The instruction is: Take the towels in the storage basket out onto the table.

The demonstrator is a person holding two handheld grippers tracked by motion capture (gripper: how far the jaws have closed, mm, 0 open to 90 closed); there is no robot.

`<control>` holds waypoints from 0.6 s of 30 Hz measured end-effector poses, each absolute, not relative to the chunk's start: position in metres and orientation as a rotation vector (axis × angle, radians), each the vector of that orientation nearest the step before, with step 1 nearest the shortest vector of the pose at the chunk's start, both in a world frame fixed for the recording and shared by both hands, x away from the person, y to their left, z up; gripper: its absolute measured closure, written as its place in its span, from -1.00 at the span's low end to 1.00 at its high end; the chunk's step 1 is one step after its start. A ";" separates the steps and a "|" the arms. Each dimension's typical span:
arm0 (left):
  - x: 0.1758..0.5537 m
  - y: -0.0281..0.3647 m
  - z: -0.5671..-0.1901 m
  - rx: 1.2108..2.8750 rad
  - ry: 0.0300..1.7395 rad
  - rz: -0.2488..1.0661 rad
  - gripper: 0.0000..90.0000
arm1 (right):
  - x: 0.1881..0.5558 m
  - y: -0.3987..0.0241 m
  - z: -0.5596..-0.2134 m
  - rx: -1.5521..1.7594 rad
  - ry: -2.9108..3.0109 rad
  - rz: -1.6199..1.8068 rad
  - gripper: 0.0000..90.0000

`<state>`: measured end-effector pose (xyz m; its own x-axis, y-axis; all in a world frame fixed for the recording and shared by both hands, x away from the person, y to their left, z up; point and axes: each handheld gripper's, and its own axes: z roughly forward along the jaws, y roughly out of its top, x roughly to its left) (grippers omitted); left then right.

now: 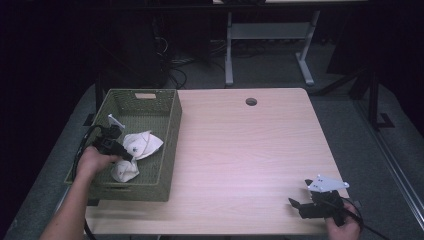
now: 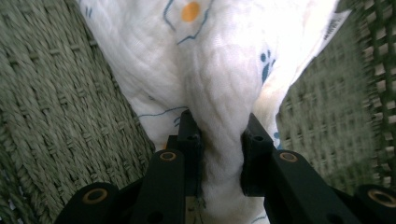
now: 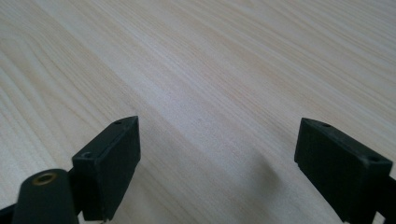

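A white cloth [image 1: 137,150] printed with small blue and orange figures lies crumpled in the green woven basket [image 1: 170,130] at the table's left. Reaching into that basket, my left gripper [image 1: 125,154] is shut on the cloth. In the left gripper view a thick fold of the cloth [image 2: 219,116] is pinched between the two black pads, with the basket's weave [image 2: 51,93] on both sides. My right gripper [image 1: 299,204] rests low over the table's front right corner. In the right gripper view it [image 3: 217,158] stands open with only bare wood between its fingertips.
The light wooden table [image 1: 240,150] has a round cable hole [image 1: 251,101] near its far edge. A white-legged desk frame [image 1: 270,45] and dark floor lie beyond. Cables trail from both grippers.
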<state>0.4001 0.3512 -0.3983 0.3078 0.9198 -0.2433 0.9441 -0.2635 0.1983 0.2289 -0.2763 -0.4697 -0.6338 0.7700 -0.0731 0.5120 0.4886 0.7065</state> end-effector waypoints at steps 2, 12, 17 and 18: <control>0.398 0.353 -0.393 2.229 1.667 -0.122 0.64 | 0.228 -0.277 -0.469 1.074 2.350 0.935 -0.69; 0.390 0.364 -0.372 2.052 1.552 -0.179 0.64 | 0.227 -0.274 -0.468 1.068 2.346 0.931 -0.69; 0.386 0.365 -0.365 2.010 1.499 -0.166 0.64 | 0.227 -0.274 -0.468 1.071 2.344 0.928 -0.69; 0.385 0.366 -0.363 2.000 1.485 -0.162 0.64 | 0.227 -0.274 -0.468 1.067 2.344 0.927 -0.69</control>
<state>0.3849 0.3656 -0.3634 0.3554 0.8184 -0.4516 0.8966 -0.1619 0.4121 0.2270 -0.2743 -0.4677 -0.6276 0.7740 -0.0837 0.5072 0.4880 0.7104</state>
